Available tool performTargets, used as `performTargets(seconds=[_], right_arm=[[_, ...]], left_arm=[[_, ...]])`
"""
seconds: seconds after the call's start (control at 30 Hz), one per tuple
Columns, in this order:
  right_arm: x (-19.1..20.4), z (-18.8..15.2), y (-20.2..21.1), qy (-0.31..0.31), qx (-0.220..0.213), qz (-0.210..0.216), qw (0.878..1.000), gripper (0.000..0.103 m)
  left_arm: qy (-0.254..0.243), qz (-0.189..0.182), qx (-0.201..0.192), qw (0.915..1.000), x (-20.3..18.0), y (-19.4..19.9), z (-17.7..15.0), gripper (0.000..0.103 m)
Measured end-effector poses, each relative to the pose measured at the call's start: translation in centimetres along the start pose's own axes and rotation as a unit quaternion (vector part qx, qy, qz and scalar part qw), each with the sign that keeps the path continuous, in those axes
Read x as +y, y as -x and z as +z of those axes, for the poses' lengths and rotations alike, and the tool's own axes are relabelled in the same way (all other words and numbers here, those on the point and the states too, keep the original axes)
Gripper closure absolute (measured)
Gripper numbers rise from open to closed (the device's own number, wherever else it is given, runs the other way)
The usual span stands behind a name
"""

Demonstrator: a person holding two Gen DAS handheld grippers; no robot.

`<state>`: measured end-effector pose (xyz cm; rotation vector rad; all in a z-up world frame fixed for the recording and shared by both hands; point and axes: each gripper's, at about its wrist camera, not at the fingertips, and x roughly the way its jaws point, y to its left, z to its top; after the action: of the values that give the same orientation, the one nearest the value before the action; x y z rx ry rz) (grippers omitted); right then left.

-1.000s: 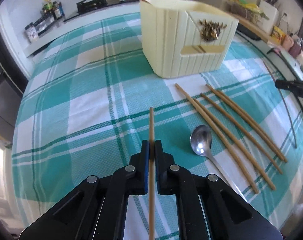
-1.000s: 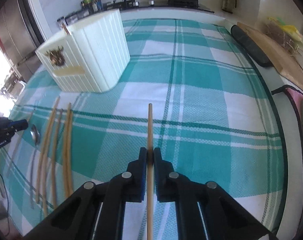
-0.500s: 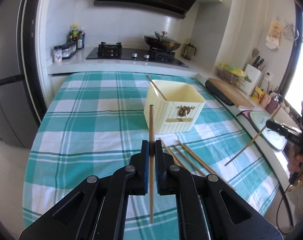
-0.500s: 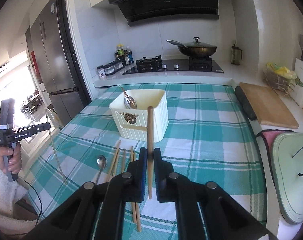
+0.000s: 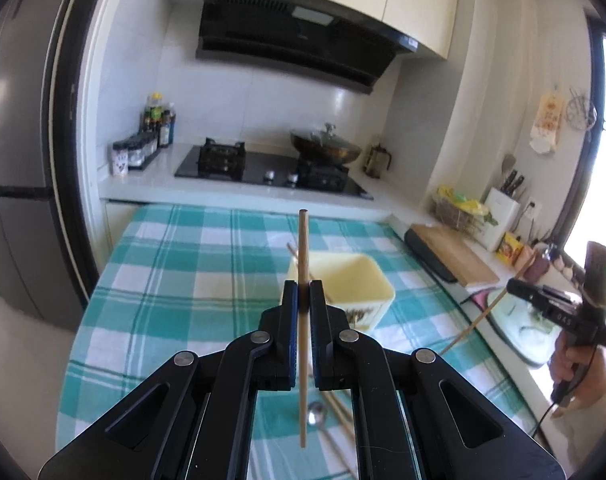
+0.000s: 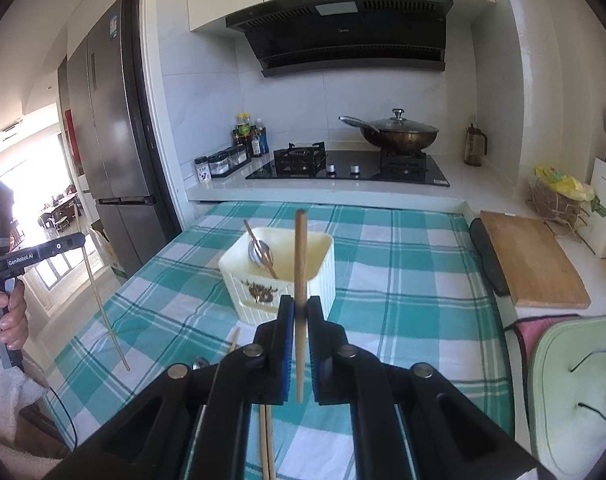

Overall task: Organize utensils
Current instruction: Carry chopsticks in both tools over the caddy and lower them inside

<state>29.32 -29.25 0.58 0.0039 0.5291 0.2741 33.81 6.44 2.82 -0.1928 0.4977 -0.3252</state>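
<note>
My left gripper (image 5: 303, 292) is shut on a wooden chopstick (image 5: 303, 248) that stands upright, high above the table. My right gripper (image 6: 299, 306) is shut on another upright chopstick (image 6: 301, 256). The cream utensil bin (image 5: 363, 280) stands on the checked cloth ahead and below; in the right wrist view the bin (image 6: 303, 280) holds a spoon (image 6: 259, 250) and a chopstick. Loose chopsticks (image 6: 266, 440) and a spoon (image 5: 317, 414) lie on the cloth under the grippers. Each gripper shows in the other's view, the right one (image 5: 515, 286) and the left one (image 6: 77, 240).
The table has a teal checked cloth (image 6: 403, 280). A wooden cutting board (image 6: 531, 260) and a dark roll (image 6: 487, 256) lie along the right counter. A stove with a wok (image 6: 391, 134) stands behind, spice jars (image 6: 223, 162) at the back left, a fridge (image 6: 107, 140) to the left.
Both grippers have risen and tilted up from near the cloth, each with its chopstick. The views now look across the kitchen, with the bin lower and nearer.
</note>
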Motion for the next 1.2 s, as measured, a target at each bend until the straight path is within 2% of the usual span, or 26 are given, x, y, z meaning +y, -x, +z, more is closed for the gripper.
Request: performTargets(seconds=[0.13,0.23,0.33,0.4,0.5,0.6,0.7,0.77,0.87,0.93,1.0,1.03,1.1,1.2], right_arm=[[-0.1,4.2,-0.1,0.002,-0.053,0.002,0.999,0.096],[0.5,7.1,-0.8,0.009,-0.101,0.01,0.995,0.096],[1.3,9.0,-3.0,0.024,-0.129,0.014,0.991,0.096],[2.2,9.5,-5.2,0.051,-0.127,0.002,0.991,0.096],[2.3,9.7,-9.8,0.07,-0.076,-0.004,0.995,0.096],[1.4,9.8,-14.8,0.063,0.009,0.007,0.998,0.096],[0.5,9.1,-19.0,0.05,0.086,0.004,0.995,0.096],[0.2,8.5,-20.9,0.042,0.119,0.008,0.992,0.096],[0.1,7.8,-22.6,0.028,0.135,0.018,0.99,0.095],[0.1,7.8,-23.1,0.015,0.128,0.019,0.991,0.093],[-0.1,7.8,-22.5,-0.005,0.113,0.021,0.993,0.063],[-0.2,7.9,-21.7,-0.016,0.097,0.026,0.995,0.06],[-0.4,7.7,-19.5,-0.024,0.073,0.026,0.997,0.06],[-0.6,6.0,-15.0,-0.009,0.061,0.022,0.998,0.059]], left_arm=[[0.025,-0.013,-0.068,0.9973,-0.8,-0.9,4.8,0.099],[0.041,0.0,-0.109,0.9931,-1.5,-3.1,7.2,0.1],[0.04,0.022,-0.115,0.9924,-2.5,-7.0,8.1,0.099],[0.036,0.034,-0.094,0.9944,-3.0,-10.4,7.9,0.099],[0.028,0.045,-0.044,0.9976,-3.4,-15.2,6.8,0.1],[0.019,0.051,0.009,0.9985,-3.6,-19.0,5.3,0.1],[0.027,0.05,0.067,0.9961,-3.1,-22.1,3.7,0.1],[0.032,0.052,0.096,0.9936,-2.7,-23.5,2.8,0.099],[0.036,0.051,0.121,0.9907,-2.3,-24.5,1.9,0.099],[0.047,0.044,0.128,0.9897,-1.9,-24.1,1.6,0.092],[0.054,0.032,0.133,0.9891,-1.5,-22.9,1.5,0.074],[0.054,0.029,0.134,0.9891,-1.3,-21.7,1.4,0.069],[0.041,0.021,0.139,0.9892,-0.8,-18.7,0.6,0.047],[-0.002,0.029,0.165,0.9859,0.3,-13.9,-2.2,0.03]])
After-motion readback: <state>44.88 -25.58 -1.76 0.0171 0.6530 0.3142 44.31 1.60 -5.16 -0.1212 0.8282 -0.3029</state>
